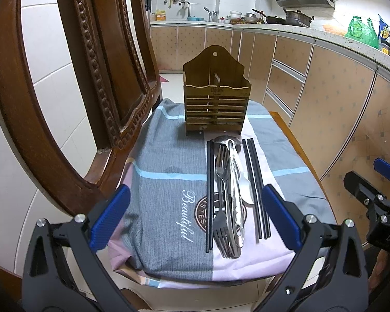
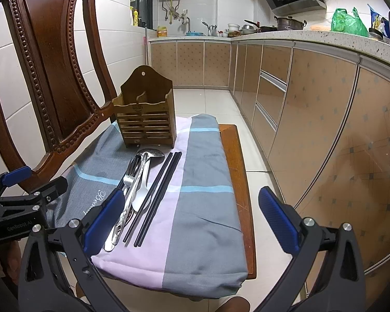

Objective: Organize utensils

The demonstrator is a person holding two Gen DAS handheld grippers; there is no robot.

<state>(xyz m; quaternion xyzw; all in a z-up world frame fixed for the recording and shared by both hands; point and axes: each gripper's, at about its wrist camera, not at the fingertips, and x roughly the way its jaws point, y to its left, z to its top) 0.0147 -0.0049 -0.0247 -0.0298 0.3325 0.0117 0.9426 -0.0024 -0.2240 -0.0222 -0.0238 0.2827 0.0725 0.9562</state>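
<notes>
A slatted wooden utensil holder [image 1: 217, 104] [image 2: 146, 123] stands upright at the far end of a cloth-covered chair seat. In front of it lie a steel ladle [image 1: 234, 189] [image 2: 143, 171], forks [image 1: 221, 163] [image 2: 128, 176], a small spoon [image 2: 139, 197] and black chopsticks [image 1: 256, 184] [image 2: 158, 195], all side by side on the cloth. My left gripper [image 1: 195, 218] is open, hovering above the near ends of the utensils, holding nothing. My right gripper [image 2: 191, 218] is open too, above the cloth just right of the chopsticks. Each gripper shows at the edge of the other's view.
The grey, pink and blue cloth [image 1: 166, 182] [image 2: 202, 182] covers a wooden chair seat [image 2: 238, 171]. The carved chair back [image 1: 91, 78] [image 2: 57, 78] rises on the left. Kitchen cabinets [image 2: 312, 130] and a counter with pots and a green bag [image 2: 347, 23] run along the right.
</notes>
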